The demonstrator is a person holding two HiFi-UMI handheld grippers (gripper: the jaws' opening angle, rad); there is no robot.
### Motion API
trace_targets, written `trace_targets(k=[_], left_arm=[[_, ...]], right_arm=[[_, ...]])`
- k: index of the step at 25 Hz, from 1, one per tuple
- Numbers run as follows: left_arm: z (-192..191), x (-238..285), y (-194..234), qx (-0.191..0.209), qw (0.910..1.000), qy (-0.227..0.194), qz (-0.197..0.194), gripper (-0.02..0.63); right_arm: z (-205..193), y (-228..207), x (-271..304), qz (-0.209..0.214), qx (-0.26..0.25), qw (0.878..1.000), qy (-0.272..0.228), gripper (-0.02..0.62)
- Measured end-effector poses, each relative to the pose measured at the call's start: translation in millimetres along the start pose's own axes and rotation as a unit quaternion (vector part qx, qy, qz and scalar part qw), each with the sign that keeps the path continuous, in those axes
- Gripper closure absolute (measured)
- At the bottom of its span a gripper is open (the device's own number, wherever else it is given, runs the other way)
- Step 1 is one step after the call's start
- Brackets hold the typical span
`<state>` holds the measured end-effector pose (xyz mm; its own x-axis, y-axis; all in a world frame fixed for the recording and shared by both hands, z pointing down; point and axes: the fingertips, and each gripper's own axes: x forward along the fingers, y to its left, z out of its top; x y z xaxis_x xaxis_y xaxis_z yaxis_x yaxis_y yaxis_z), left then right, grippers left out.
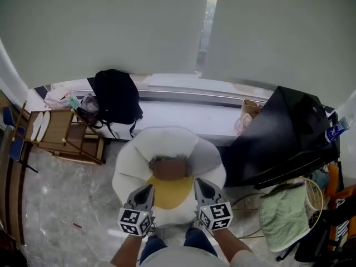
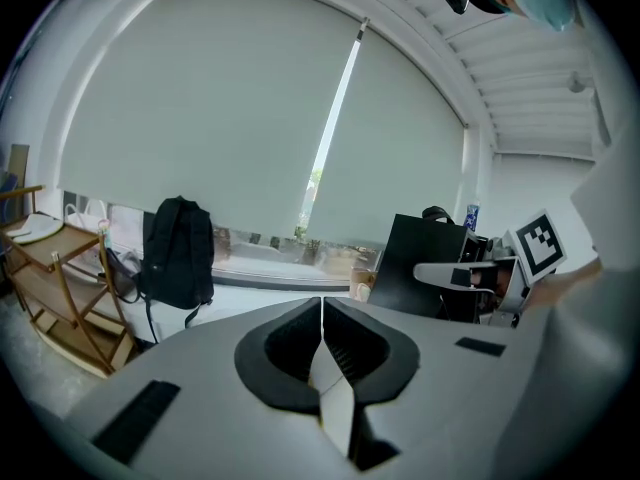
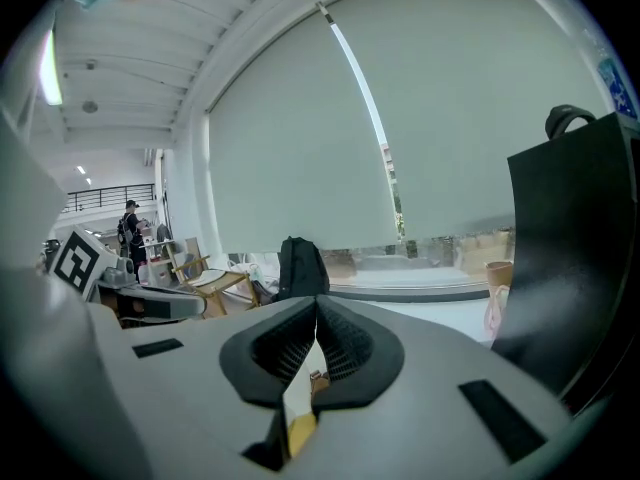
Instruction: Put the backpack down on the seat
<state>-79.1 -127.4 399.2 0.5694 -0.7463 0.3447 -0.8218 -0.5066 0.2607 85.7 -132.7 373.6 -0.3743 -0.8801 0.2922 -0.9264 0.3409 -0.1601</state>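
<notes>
The person holds both tools side by side, close in: the left gripper [image 1: 146, 189] and the right gripper [image 1: 203, 183] are each pinched fully closed, with nothing in them. Just ahead sits the round white seat [image 1: 129, 160]. Beyond it, off to the left, the black backpack [image 1: 115, 96] stands upright on the window ledge [image 1: 183, 113], so the left gripper looks the nearer.

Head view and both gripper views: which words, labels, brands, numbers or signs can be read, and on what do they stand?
No text can be read.
Too small and blurred: the blue label on the clear plastic bottle.
Patterns only, no letters: the black-and-white square markers on the left gripper and the right gripper.
</notes>
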Motion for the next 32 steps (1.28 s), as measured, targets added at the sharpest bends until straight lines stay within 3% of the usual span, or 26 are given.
trace_targets(k=[5,11,17,23,32], left_arm=[[14.4,-13.8,-10.1,-0.001,0.9998,-0.008,-0.017,0.572],[32.8,-25.4,-16.8,0.046,0.9987,-0.006,-0.018,0.572],[58.6,-42.6,-30.1,0.061,0.9967,-0.027,-0.048,0.572],[83.7,-64.2,-39.5,0.074,0.9944,-0.055,-0.050,0.572],[87.1,-90.1,-61.8,0.096,0.9915,-0.053,-0.070,0.572]], right_arm=[[13.2,12.0,-11.7,0.006,-0.013,1.000,-0.004,0.565],[36.6,24.5,-27.0,0.021,-0.043,0.999,-0.016,0.565],[58.4,37.9,-40.7,0.036,-0.067,0.997,-0.033,0.565],[77.9,40.7,-59.7,0.046,-0.075,0.995,-0.051,0.565],[94.4,53.0,-75.5,0.063,-0.069,0.994,-0.065,0.565]])
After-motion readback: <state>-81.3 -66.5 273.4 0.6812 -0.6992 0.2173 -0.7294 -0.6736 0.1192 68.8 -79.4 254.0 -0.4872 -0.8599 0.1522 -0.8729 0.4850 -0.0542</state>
